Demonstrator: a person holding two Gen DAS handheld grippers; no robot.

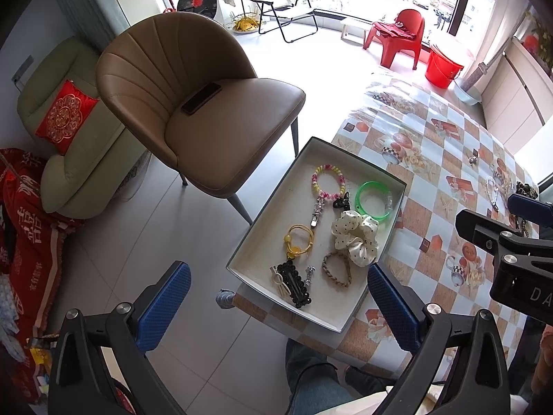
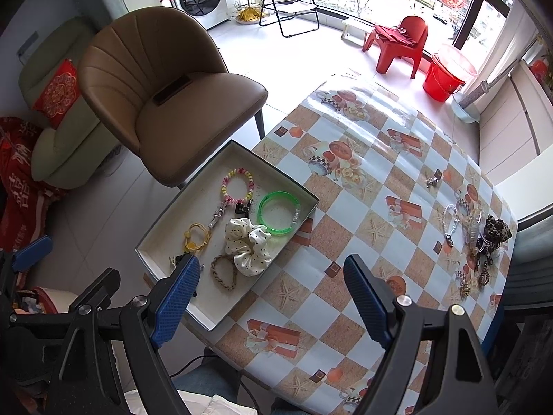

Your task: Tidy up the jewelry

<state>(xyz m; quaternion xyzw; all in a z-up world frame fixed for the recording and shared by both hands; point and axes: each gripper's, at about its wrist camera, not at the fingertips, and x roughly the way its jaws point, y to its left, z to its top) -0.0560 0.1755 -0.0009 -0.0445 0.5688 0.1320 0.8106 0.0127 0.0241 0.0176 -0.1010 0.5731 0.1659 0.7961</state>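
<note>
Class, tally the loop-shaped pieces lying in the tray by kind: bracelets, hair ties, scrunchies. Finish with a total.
Bracelets: 2 (beaded bracelet, green bangle)
Hair ties: 2 (yellow hair tie, braided hair tie)
Scrunchies: 1 (polka-dot scrunchie)
Total: 5

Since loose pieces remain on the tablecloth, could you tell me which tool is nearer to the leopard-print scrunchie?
Right. The right tool hangs open over the table, with the leopard-print scrunchie ahead to its right. The left tool hangs open beyond the tray, farther away.
</note>
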